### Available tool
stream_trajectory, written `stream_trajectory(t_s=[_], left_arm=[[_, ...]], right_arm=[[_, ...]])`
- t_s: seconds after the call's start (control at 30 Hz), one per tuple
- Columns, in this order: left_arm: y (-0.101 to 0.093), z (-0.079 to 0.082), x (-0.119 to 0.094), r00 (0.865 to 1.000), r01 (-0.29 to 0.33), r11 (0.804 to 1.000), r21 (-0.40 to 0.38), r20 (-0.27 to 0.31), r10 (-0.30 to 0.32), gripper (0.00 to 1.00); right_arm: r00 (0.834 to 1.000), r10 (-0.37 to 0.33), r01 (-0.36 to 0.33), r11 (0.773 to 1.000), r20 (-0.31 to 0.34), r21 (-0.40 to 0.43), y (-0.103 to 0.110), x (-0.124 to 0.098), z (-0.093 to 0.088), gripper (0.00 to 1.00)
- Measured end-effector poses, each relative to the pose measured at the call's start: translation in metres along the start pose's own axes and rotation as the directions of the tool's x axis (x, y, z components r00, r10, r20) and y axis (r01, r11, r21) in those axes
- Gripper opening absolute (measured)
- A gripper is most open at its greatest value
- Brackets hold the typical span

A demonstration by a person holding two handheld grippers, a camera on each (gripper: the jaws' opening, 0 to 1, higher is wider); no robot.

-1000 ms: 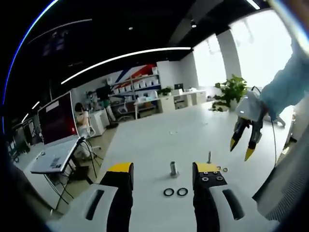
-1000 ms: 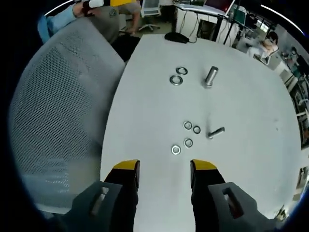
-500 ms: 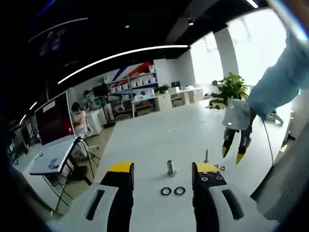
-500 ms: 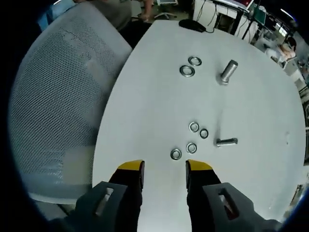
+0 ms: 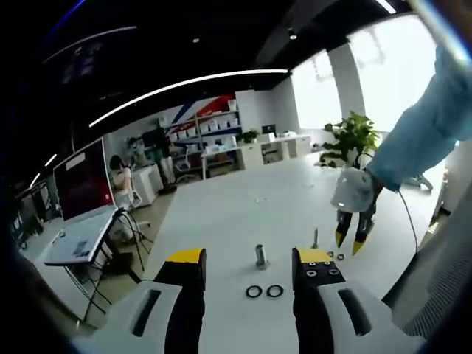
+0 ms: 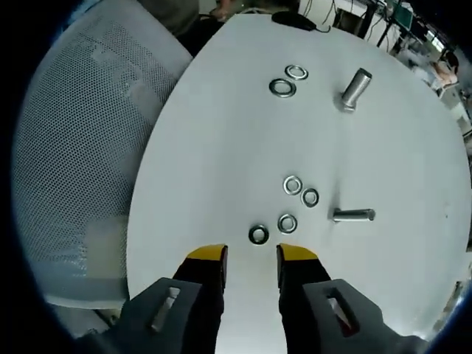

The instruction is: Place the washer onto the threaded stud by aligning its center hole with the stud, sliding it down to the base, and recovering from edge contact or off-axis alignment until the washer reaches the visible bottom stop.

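The left hand-held gripper (image 5: pixel 247 269) sits low over the near edge of the white desk (image 5: pixel 236 210), yellow-tipped jaws parted with nothing between them. Just beyond the jaws lie two dark washers (image 5: pixel 264 291) side by side, almost touching. A little farther out stands the thick stud (image 5: pixel 260 256), upright on its base. To the right, a thinner stud (image 5: pixel 316 237) stands upright too, with small washers (image 5: pixel 335 256) at its foot. The right hand-held gripper (image 5: pixel 349 245) hangs over that spot, tips pointing down, jaws slightly apart, a light-blue sleeve (image 5: pixel 424 129) behind it. Far left, a laptop (image 5: pixel 87 199) rests on a stand.
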State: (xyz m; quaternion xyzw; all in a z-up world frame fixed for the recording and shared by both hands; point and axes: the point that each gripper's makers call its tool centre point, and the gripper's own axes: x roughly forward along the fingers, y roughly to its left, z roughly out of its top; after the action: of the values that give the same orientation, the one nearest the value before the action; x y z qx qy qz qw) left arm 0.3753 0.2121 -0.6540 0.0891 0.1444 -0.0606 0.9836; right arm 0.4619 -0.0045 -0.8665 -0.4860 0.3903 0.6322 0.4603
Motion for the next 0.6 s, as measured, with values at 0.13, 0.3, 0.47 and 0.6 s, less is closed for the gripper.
stream_trajectory(t_s=[0.13,0.3,0.47,0.6], left_arm=[[0.0,0.0,0.0,1.0,-0.001,1.0,0.005,0.0,0.001,0.45],[0.001,0.0,0.0,1.0,-0.002,1.0,0.002,0.001,0.002,0.45],[0.002,0.0,0.0,1.0,-0.007,1.0,0.004,-0.001,0.007,0.44],[0.001,0.0,0.0,1.0,-0.007,1.0,0.005,-0.001,0.007,0.44]], right_arm=[[1.0,0.009,-0.009,1.0,-0.003,0.003,0.003,0.004,-0.003,0.28],[1.0,0.005,-0.005,1.0,0.0,0.018,0.003,0.01,-0.005,0.28],[1.0,-0.007,0.006,0.999,0.021,0.038,0.001,0.01,-0.002,0.28],[0.999,-0.021,0.02,0.999,0.033,0.035,-0.003,0.011,0.0,0.26]])
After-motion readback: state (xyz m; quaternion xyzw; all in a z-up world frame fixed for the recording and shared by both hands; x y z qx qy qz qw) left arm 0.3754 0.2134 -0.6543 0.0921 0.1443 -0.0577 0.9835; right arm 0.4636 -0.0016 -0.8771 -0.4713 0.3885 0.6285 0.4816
